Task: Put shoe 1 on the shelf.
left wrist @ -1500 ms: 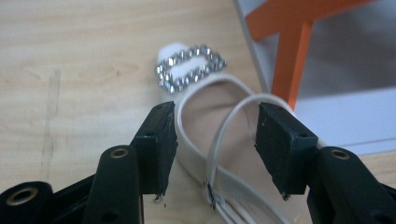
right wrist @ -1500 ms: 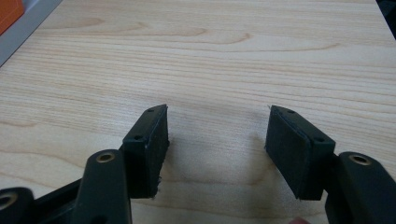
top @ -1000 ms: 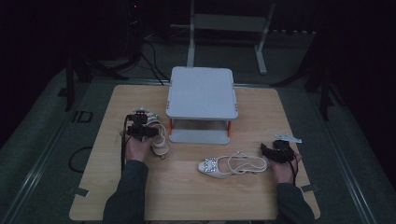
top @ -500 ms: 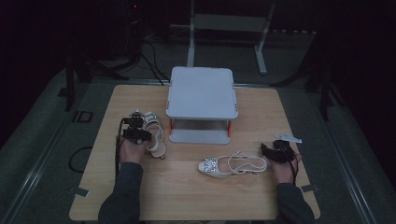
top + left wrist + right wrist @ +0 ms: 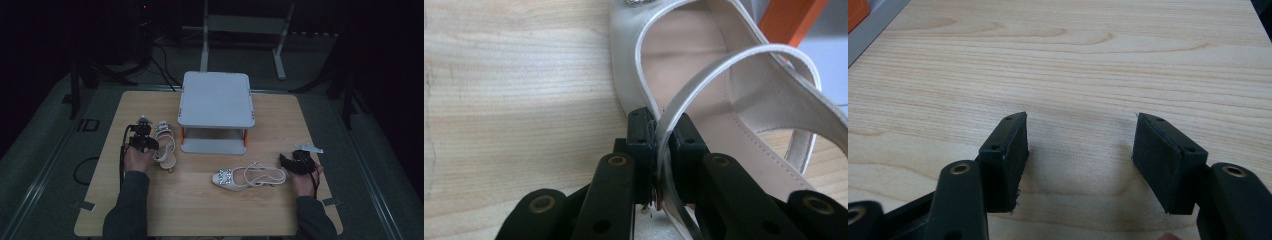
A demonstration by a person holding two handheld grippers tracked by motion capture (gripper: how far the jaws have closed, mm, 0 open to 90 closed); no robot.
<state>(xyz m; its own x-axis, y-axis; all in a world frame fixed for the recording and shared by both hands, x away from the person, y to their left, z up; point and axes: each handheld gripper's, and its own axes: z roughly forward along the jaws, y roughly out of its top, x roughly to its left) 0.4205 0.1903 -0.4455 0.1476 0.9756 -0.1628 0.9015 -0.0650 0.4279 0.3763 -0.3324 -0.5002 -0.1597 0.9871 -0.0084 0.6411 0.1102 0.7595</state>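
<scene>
— Two sandals; what's cut off?
— Left sandal (image 5: 724, 90)'s toe, by the rack (image 5: 216, 107). Left gripper (image 5: 660, 145) has just closed, pinching its strap. Right gripper (image 5: 1080, 150) gapes over bare table (image 5: 1073, 60).

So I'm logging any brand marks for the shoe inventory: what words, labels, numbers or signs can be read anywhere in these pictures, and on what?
None can be read.
Sandal clamped at its strap in the left gripper: plain insole, no print shows.
Second sandal: too small to tell.
Grey shelf: no markings.
Wooden table: bare grain, no text.
</scene>
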